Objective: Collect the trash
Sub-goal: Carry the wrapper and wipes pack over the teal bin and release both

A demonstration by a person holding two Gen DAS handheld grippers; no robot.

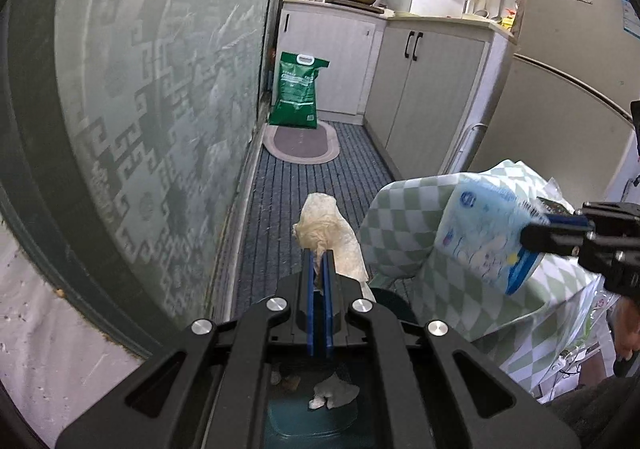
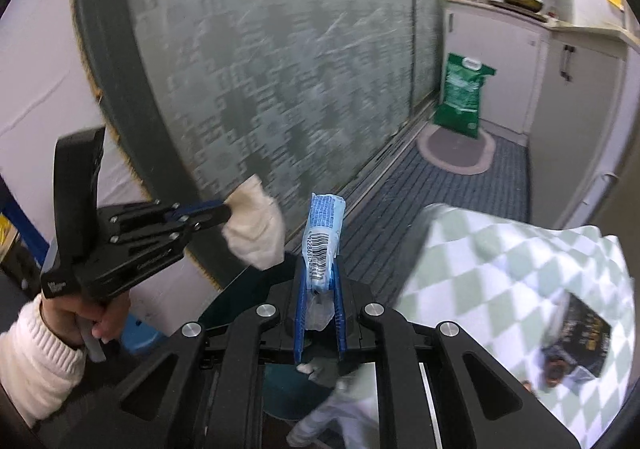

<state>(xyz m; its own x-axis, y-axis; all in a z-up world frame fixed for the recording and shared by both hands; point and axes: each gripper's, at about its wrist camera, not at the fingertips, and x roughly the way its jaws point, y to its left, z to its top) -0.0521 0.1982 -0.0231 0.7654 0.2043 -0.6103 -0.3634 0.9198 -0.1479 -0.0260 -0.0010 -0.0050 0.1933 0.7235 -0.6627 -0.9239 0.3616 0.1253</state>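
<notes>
Right wrist: wrapper [image 2: 322,245] between jaws.

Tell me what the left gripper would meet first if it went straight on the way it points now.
Probably the dark blue striped floor mat. The left gripper, shut on a crumpled beige paper napkin, points forward and down along the kitchen aisle; nothing else seems to stand in that line, though depth is unclear.

Both wrist cams look downward, sharing green sack [image 1: 297,91] [image 2: 463,95].

A barcode with blurred digits beneath stands on the blue wrapper [image 2: 325,227]; nothing else reads clearly.
</notes>
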